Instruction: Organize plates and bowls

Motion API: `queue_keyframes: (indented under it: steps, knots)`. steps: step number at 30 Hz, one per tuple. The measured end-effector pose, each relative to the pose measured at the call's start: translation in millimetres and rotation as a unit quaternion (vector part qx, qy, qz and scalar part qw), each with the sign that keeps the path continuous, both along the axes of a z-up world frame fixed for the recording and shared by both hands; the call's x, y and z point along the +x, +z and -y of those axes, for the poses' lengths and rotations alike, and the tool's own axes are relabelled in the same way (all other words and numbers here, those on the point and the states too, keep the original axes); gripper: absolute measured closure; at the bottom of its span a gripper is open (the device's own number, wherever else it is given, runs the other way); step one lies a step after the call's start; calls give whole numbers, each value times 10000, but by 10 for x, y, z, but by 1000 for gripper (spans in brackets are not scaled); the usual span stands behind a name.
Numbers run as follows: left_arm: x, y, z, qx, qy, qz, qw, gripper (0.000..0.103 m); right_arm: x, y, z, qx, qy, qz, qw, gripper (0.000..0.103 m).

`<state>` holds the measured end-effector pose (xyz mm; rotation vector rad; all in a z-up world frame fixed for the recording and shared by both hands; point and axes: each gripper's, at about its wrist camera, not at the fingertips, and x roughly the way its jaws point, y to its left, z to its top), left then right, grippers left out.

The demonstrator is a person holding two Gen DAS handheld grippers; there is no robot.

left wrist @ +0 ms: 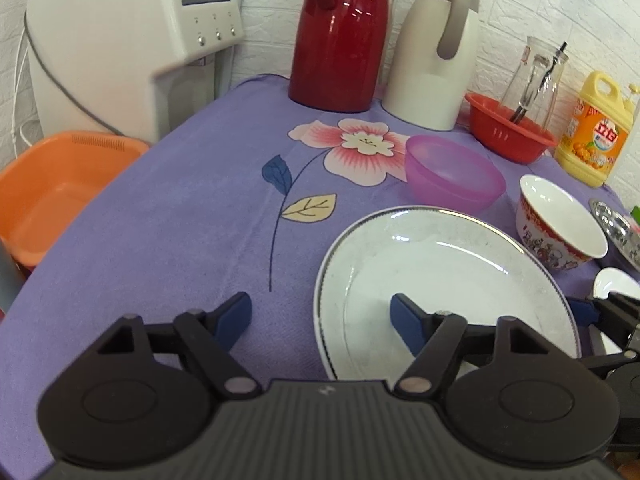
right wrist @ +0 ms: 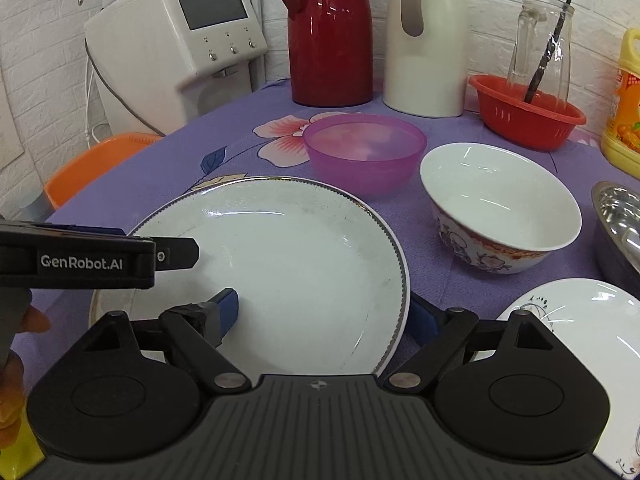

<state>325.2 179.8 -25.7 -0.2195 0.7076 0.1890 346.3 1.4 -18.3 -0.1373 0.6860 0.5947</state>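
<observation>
While the large white plate (left wrist: 440,288) lies flat on the purple cloth of the worktop (left wrist: 180,220), the left wrist view is taken up first. The left tongs (left wrist: 322,312) are seen partly open, straddling the plate's left rim: one blue pad rests over the cloth, the other over the plate's inner face. No pad is seen pressing, so nothing is judged to be held. A purple bowl (left wrist: 454,172) and a patterned white bowl (left wrist: 560,224) stand just beyond the plate.

From the right wrist view, the right tongs (right wrist: 328,314) are seen open across the same plate's right rim, one pad above the plate and one below its edge, apparently not yet clamped. A second, smaller plate (right wrist: 580,320) lies just beside, at the right.

A slip is judged the main risk: the glazed rim is thin and smooth, and a shallow pinch could let it slide out. If only one side is lifted, the plate could tilt and strike the patterned bowl or the smaller plate. The cloth could also be pinched and dragged.
</observation>
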Motion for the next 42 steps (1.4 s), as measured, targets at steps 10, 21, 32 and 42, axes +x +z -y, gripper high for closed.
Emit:
queue_keyframes:
  steps: [10, 21, 32, 42]
  knots:
    - [-3, 18, 124, -49, -440, 25, 9990, 73, -26, 21, 45, 66, 43, -6, 10000, 0]
    - [-115, 249, 65, 45, -39, 203, 9998, 75, -210, 262, -10, 309, 1, 133, 9994, 0]
    - [-740, 487, 430, 333, -360, 420, 9979, 75, -838, 442, 333, 569, -249, 262, 9977, 0]
    - [-1584, 404, 663, 507, -550, 332, 9966, 75, -1673, 347, 544, 556, -258, 261, 9978, 0]
